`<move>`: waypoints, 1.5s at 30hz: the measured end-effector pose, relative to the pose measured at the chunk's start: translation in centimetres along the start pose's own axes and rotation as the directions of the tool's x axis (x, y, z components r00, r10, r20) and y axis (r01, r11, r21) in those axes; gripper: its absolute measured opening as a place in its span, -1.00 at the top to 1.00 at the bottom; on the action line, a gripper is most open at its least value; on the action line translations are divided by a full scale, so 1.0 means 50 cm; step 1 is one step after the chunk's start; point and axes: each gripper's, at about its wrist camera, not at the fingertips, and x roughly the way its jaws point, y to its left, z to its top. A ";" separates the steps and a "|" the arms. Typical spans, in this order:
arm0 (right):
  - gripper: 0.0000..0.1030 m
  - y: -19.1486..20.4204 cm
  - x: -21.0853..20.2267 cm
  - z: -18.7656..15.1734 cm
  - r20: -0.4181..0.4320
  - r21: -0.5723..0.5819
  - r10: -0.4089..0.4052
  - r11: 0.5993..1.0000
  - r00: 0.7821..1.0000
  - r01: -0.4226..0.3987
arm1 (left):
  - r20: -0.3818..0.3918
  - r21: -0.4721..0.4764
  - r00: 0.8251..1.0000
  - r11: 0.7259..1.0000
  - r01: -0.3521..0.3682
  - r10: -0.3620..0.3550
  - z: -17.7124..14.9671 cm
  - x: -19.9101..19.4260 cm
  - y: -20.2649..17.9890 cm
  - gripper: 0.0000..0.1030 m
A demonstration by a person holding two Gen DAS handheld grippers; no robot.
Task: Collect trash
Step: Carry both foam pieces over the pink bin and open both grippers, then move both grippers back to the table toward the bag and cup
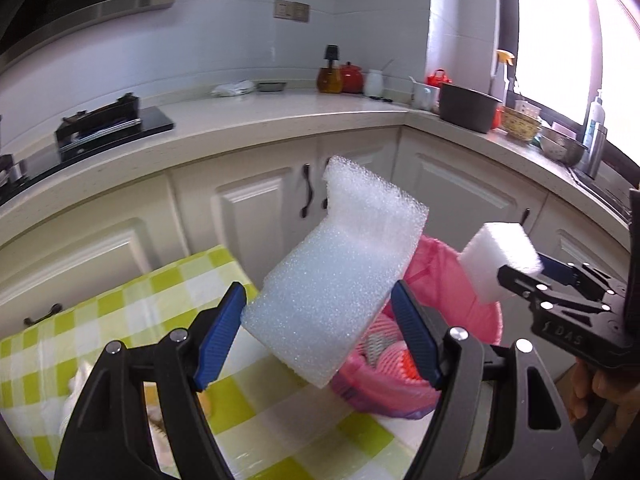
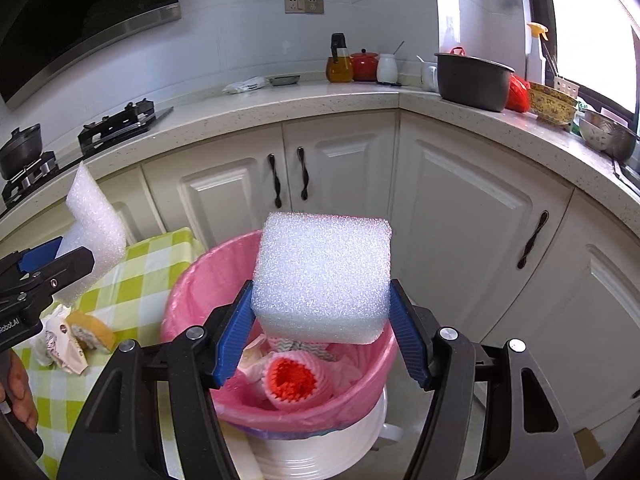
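Here both grippers are clamped on pieces of white packing foam above the bin. The left gripper (image 1: 320, 320) grips a long foam slab (image 1: 336, 264) between its 2 blue pads, 1 pad pressed to each long side; the slab tilts up and away, its far end notched and standing in front of the cabinet doors (image 1: 248, 216). Part of this slab hangs over the green-checked tablecloth (image 1: 132, 304) and part over the near rim of the pink-lined trash bin (image 2: 200, 280). The right gripper (image 2: 322, 320) is closed on a chunky foam block (image 2: 324, 276), its pads squeezing the block's 2 lower sides, and the block sits directly over the bin's open mouth. Inside the bin lie a red-and-pink fruit net (image 2: 292, 380), crumpled paper and some patterned scrap. The bin stands just beside the table's edge. On the cloth, near the left gripper in the right wrist view, rest an orange peel (image 2: 92, 332) and a crumpled wrapper (image 2: 60, 344). A hand (image 2: 20, 384) grasps the left gripper's handle at the picture's lower left. Behind, the pale countertop (image 2: 320, 96) carries a dark pot (image 2: 472, 80), a red lidded jar (image 2: 364, 65) and an oil bottle (image 2: 339, 64).
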 end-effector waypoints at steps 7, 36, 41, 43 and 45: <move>-0.21 -0.025 0.052 0.022 -0.015 -0.005 -0.011 1.000 1.000 0.011 | -0.043 -0.001 0.998 0.999 0.043 -0.043 0.032 0.076 -0.027 -0.41; -0.56 0.059 -0.040 -0.044 0.004 -0.005 0.064 0.998 0.998 -0.064 | -0.040 -0.132 0.996 0.988 -0.082 0.077 -0.107 -0.095 0.132 -0.61; -0.62 0.122 -0.074 -0.072 -0.005 -0.034 0.127 0.991 0.992 -0.127 | -0.049 -0.143 0.982 0.972 -0.189 0.184 -0.169 -0.189 0.211 -0.61; -0.63 0.150 -0.085 -0.085 -0.007 -0.044 0.142 0.989 0.990 -0.142 | -0.057 -0.147 0.973 0.963 -0.228 0.222 -0.190 -0.215 0.245 -0.61; -0.63 0.172 -0.091 -0.093 -0.011 -0.049 0.161 0.986 0.987 -0.161 | -0.068 -0.154 0.965 0.953 -0.259 0.252 -0.210 -0.235 0.273 -0.61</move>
